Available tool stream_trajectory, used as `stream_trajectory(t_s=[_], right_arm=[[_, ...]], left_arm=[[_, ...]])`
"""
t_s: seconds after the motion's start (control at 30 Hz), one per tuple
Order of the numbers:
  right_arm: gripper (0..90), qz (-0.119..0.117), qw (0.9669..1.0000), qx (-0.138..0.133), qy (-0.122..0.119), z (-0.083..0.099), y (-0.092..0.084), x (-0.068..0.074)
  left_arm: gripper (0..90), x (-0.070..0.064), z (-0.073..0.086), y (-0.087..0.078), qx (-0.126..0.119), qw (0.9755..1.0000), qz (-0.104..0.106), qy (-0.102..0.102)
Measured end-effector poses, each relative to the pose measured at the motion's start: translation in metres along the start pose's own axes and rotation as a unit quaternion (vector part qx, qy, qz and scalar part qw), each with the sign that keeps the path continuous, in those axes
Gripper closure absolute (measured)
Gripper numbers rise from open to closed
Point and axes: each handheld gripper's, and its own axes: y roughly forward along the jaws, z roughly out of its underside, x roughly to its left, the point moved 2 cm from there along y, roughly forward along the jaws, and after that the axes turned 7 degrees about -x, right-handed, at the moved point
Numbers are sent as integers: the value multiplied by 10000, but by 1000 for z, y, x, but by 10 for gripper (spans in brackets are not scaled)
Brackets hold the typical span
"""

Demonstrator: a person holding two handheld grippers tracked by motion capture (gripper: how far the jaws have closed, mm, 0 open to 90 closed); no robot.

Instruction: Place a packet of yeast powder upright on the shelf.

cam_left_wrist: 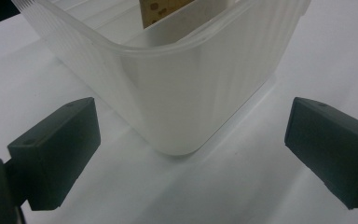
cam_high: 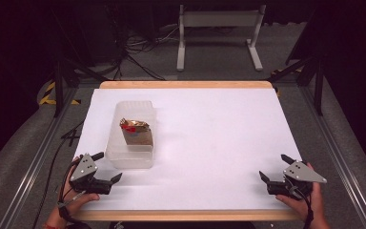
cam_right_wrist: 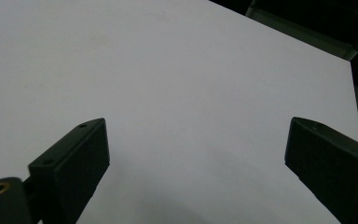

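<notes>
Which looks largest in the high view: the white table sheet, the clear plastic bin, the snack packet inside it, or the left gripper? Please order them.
1. White table sheet, by far.
2. Clear plastic bin.
3. Left gripper and snack packet: they look about alike, and the gripper is nearer the camera, so I do not rank them.

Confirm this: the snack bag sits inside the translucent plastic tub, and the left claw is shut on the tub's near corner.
Not quite. The snack bag sits inside the translucent plastic tub, but the left claw is open, jaws apart short of the tub's near corner, as the left gripper view shows.
</notes>
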Motion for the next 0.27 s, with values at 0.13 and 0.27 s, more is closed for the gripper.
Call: stream_trajectory(t_s=[0.13, 0.27], right_arm=[[67, -7, 10000, 16, -2, 0, 0, 1], [68, -40, 10000, -24, -18, -1, 0, 1]], left_arm=[[42, 0, 0, 1, 9, 10000, -15, 35], [42, -1, 0, 0, 8, 10000, -38, 4]])
